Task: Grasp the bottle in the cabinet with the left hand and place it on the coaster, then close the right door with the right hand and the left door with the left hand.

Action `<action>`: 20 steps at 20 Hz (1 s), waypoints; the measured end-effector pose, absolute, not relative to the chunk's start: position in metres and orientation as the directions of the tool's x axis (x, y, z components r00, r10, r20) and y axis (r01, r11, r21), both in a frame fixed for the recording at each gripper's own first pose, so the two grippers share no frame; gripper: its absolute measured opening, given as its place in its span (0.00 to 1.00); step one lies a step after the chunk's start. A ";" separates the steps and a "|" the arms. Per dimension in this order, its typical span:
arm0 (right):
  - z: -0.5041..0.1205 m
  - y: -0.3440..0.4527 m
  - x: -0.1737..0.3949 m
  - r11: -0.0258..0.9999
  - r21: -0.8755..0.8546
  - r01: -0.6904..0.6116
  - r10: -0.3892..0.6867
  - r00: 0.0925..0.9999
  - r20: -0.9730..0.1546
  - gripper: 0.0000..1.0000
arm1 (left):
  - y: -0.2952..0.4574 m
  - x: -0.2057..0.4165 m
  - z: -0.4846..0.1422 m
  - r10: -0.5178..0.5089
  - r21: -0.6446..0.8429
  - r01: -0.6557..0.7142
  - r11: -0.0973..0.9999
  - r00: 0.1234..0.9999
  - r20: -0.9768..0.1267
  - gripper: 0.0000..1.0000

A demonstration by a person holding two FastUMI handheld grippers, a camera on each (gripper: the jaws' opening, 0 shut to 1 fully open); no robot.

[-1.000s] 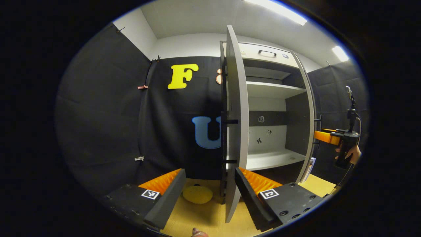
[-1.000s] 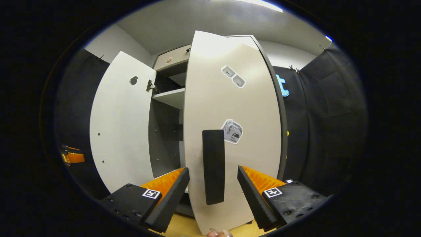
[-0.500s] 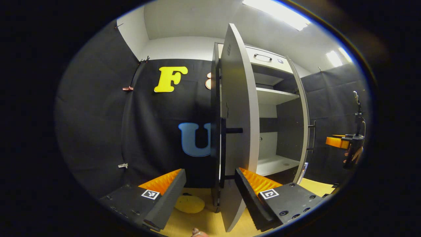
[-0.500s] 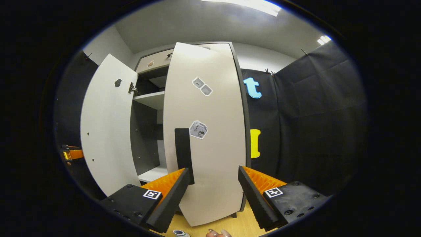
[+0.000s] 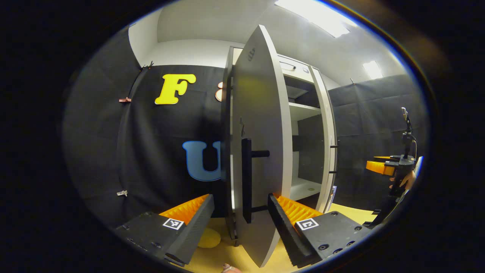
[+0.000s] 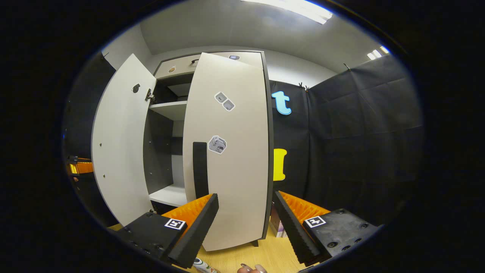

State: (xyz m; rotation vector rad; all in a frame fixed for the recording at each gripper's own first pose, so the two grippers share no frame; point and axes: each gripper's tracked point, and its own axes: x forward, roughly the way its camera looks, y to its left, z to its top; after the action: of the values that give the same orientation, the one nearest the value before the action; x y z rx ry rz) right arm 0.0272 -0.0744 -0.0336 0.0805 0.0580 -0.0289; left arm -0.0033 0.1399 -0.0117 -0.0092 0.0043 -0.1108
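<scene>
Stickers (image 6: pixel 224 101) on the right door (image 6: pixel 227 159) are too small to read.

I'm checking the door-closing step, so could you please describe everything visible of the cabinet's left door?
The left door is a tall, pale grey flat panel, likely laminated board, with a long dark vertical bar handle on two standoffs. It stands partly open, edge-on between the left hand-held gripper's open fingers, with no contact discernible. In the right gripper view its plain inner face shows a hinge near the top.

In the left gripper view we look close along the left door's (image 5: pixel 261 151) outer face, edge-on at frame centre. In the right gripper view we face the right door (image 6: pixel 231 151) from nearby, left of centre. Both views share the cabinet (image 6: pixel 166 110) shelves.
</scene>
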 end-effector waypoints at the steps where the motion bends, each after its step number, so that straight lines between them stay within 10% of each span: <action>1: -0.033 -0.076 0.028 0.997 0.075 0.030 -0.025 0.998 -0.058 0.98 | 0.129 -0.001 -0.013 -0.129 -0.018 0.129 0.992 0.992 -0.001 0.92; 20: -0.043 -0.141 0.054 0.999 -0.010 -0.039 0.038 0.998 -0.046 0.97 | 0.005 0.063 -0.004 -0.186 -0.042 0.187 0.981 0.982 0.028 0.94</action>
State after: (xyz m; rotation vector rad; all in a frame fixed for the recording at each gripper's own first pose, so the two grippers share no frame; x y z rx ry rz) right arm 0.0538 -0.1414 -0.0434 -0.0106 0.0458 0.0385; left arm 0.0635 0.0045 -0.0044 -0.0441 -0.0237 -0.1878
